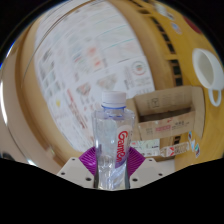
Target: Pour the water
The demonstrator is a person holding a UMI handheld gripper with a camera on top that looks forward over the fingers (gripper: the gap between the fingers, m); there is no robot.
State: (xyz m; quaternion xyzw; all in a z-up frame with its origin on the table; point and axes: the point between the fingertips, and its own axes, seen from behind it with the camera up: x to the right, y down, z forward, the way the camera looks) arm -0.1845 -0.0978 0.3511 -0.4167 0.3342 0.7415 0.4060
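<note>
A two-finger gripper reaches forward, seen from a camera mounted just behind it. Its fingers carry purple pads on their inner faces, and both pads press against the sides of a clear plastic water bottle, so the gripper is clenched on the bottle. The bottle stands upright between the fingers, rising well above them. It has a pale cap, a ribbed see-through body, and a label with red lettering that runs lengthwise along it; the wording is too small to read. Whether the bottle's base rests on anything cannot be told, as the fingers hide it.

Just beyond the bottle, to its right, sits an open brown cardboard box with a few small items at its foot, too blurred to identify. Behind both lies a broad surface covered with sheets of printed paper, like newspaper or flyers, spread flat and overlapping. Around the paper, warm wooden panelling curves away. Far off to the right, a white mug with a handle shows against a darker patch
</note>
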